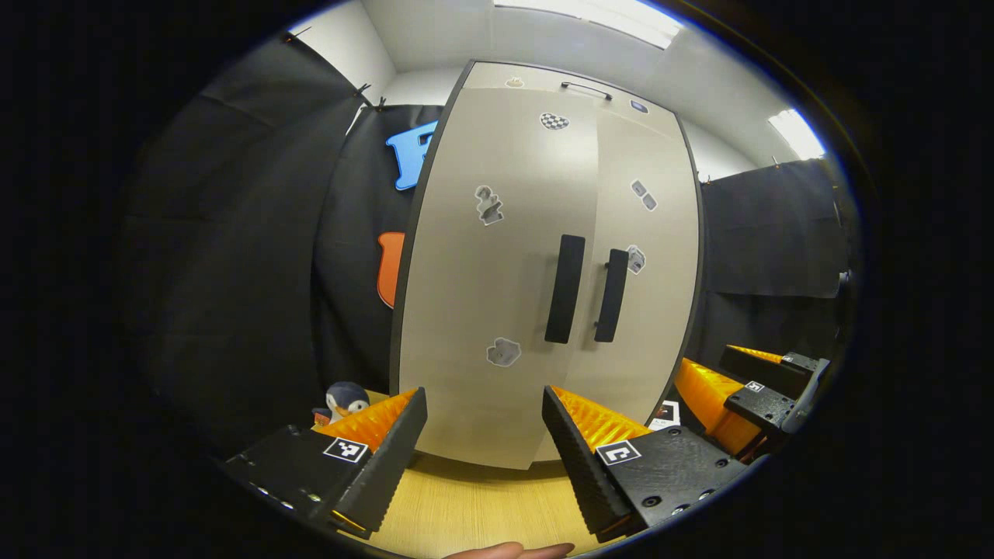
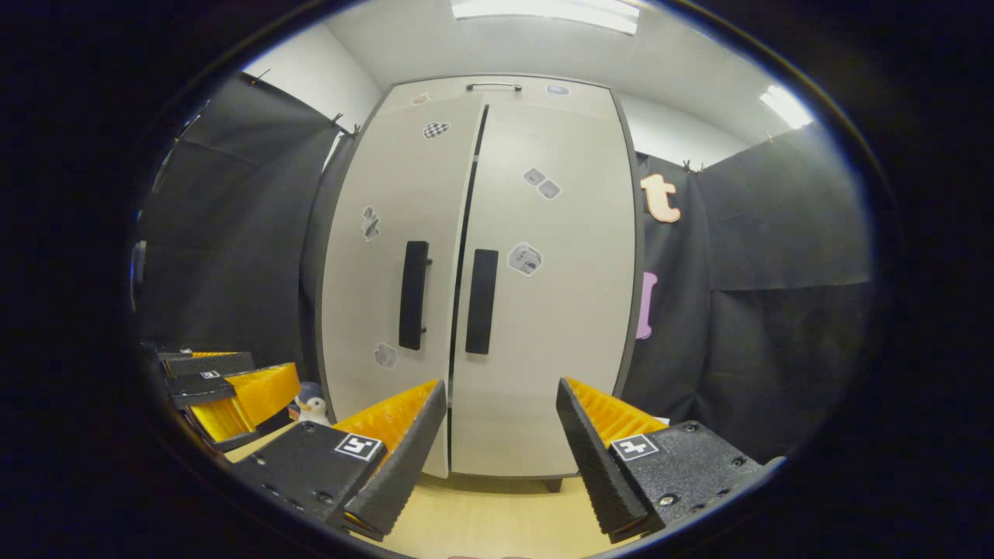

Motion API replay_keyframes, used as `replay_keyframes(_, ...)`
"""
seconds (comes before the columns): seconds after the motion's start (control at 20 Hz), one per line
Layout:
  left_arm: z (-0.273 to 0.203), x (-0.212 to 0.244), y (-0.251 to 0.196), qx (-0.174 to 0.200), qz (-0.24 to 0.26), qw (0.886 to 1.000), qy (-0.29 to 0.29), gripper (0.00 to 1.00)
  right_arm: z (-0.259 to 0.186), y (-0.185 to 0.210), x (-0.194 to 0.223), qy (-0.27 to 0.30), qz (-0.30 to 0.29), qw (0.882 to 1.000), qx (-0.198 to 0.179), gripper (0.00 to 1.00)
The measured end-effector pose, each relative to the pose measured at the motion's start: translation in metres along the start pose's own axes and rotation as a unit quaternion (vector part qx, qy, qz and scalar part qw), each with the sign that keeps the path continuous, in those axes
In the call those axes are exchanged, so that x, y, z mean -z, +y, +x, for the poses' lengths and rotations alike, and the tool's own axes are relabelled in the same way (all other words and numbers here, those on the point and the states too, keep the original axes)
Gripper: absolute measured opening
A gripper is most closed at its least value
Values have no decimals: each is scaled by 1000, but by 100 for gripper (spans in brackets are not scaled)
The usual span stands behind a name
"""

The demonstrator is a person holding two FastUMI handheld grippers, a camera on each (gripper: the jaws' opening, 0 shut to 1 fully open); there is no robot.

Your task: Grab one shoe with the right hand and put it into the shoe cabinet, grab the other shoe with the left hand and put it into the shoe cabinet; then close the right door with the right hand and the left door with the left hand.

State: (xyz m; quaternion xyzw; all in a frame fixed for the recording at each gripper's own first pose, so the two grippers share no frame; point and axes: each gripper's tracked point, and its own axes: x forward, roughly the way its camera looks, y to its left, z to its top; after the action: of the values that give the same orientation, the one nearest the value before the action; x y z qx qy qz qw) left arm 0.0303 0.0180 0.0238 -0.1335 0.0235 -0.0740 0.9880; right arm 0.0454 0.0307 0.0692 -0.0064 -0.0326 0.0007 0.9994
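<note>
The pale shoe cabinet stands on the wooden table [image 1: 466,508] with both doors swung to. In the left gripper view its left door [image 1: 481,272] and right door [image 1: 648,256] meet at two upright black handles [image 1: 564,289]. The right gripper view has a thin dark slit between the left door [image 2: 380,256] and the right door [image 2: 559,310]. My left gripper [image 1: 483,396] is open, a short way in front of the left door, with nothing between its fingers. My right gripper [image 2: 501,386] is open before the right door and also holds nothing. It appears again at the side as the right gripper [image 1: 761,396].
A small penguin toy [image 1: 345,400] sits on the table left of the cabinet, seen again as the penguin toy [image 2: 313,405]. A small card [image 1: 666,415] lies by the cabinet's right foot. The left gripper [image 2: 217,380] shows at the left edge. Black cloth walls close in on both sides.
</note>
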Motion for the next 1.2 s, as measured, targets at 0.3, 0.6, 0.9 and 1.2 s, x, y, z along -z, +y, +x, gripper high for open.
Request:
replay_keyframes(0.3,-1,-1,-6,8,12,1000,-9,90,1,-5,-3,-3,-1,1000,7,94)
replay_keyframes(0.6,-5,2,-12,7,14,1000,-9,90,0,-15,-2,-1,4,1000,12,92)
replay_keyframes(0.9,-11,4,-17,3,15,1000,-5,90,-8,-16,-4,-2,1,1000,7,92)
replay_keyframes(1.2,-19,6,-21,2,19,1000,0,90,-8,-12,2,7,-4,1000,-3,92)
